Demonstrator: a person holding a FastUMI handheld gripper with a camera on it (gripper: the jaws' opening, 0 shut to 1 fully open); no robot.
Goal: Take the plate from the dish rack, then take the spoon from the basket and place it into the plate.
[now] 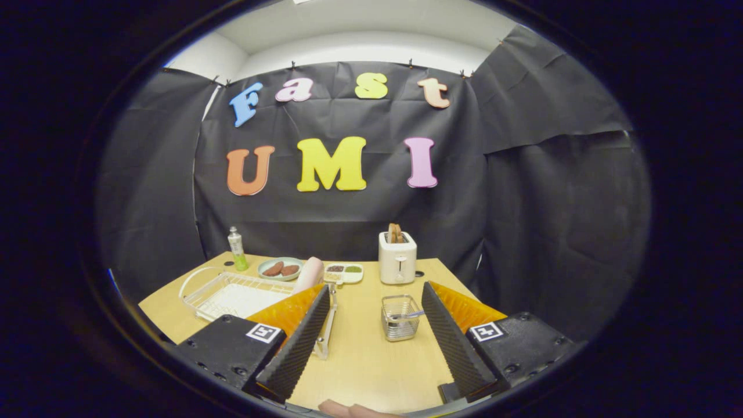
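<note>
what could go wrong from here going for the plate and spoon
The gripper is open with nothing between its jaws. The pink plate stands at the far end of the wire dish rack, so a jaw may snag the wires. The spoon lies in a small light basket, which could tip or slide. The toaster stands just beyond and could get bumped.

Claw (371,325) sits wide open above the bench (360,360), holding nothing; wire basket (400,317) with the spoon (409,315) between its fingers, dish rack (232,295) off left.
</note>
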